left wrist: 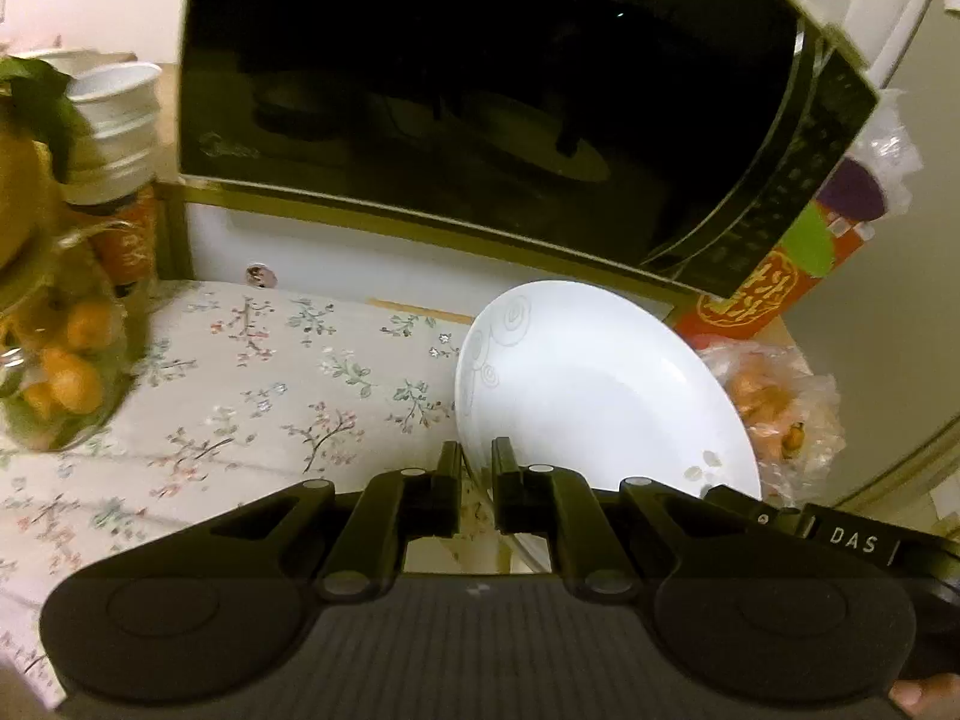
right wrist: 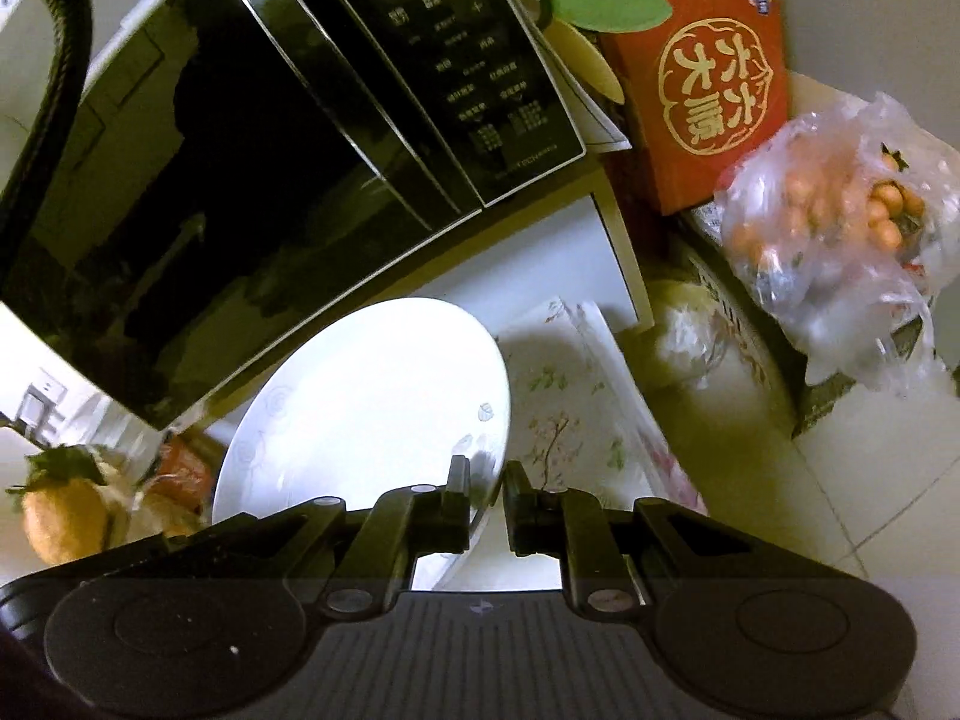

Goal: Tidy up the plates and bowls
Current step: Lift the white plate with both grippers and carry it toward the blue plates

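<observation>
A white plate (left wrist: 600,396) is gripped at opposite edges by both grippers, clear of the floral tablecloth (left wrist: 252,372).

In the left wrist view, the left gripper (left wrist: 477,468) is clamped on the plate's near rim at lower centre; in the right wrist view, the right gripper (right wrist: 486,492) is closed on the rim likewise. A black microwave (left wrist: 480,90) is seen across the top, a red box (right wrist: 708,72) and a bag of oranges (right wrist: 840,240) at right.

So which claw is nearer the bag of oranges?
Right. The right claw grips the white plate's rim on the side facing the bag of oranges; the left claw grips the far rim.
</observation>
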A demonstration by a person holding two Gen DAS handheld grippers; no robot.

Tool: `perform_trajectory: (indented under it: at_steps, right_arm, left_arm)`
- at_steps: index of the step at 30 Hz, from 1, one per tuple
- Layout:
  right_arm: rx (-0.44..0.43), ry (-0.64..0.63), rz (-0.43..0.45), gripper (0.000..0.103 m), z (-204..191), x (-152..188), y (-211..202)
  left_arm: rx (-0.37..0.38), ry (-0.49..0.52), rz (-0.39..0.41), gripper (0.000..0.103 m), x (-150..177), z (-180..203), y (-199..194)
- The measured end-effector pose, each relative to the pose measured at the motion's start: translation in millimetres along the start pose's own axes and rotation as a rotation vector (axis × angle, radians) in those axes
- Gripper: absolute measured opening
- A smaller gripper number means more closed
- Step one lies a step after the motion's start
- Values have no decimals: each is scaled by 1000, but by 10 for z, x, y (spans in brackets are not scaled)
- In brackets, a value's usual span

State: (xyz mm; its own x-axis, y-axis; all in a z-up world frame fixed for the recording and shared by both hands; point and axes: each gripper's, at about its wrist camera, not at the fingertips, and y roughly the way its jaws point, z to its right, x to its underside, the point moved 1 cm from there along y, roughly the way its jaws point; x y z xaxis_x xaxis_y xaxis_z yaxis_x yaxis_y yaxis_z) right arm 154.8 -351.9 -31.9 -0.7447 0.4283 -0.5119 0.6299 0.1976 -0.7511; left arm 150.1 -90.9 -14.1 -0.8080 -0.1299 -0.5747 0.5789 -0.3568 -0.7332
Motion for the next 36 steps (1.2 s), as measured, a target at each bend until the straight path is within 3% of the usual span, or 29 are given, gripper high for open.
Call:
perform_trajectory:
  at_steps: [16,36]
  right_arm:
    - [-23,-104,7,13,-523,779,-923]
    - [-129,-259,-143,14,-1205,1934,-947]
  left_arm:
    - [-71,-19,51,8,603,-321,-1033]
    - [-201,-101,51,8,1379,-1365,-1772]
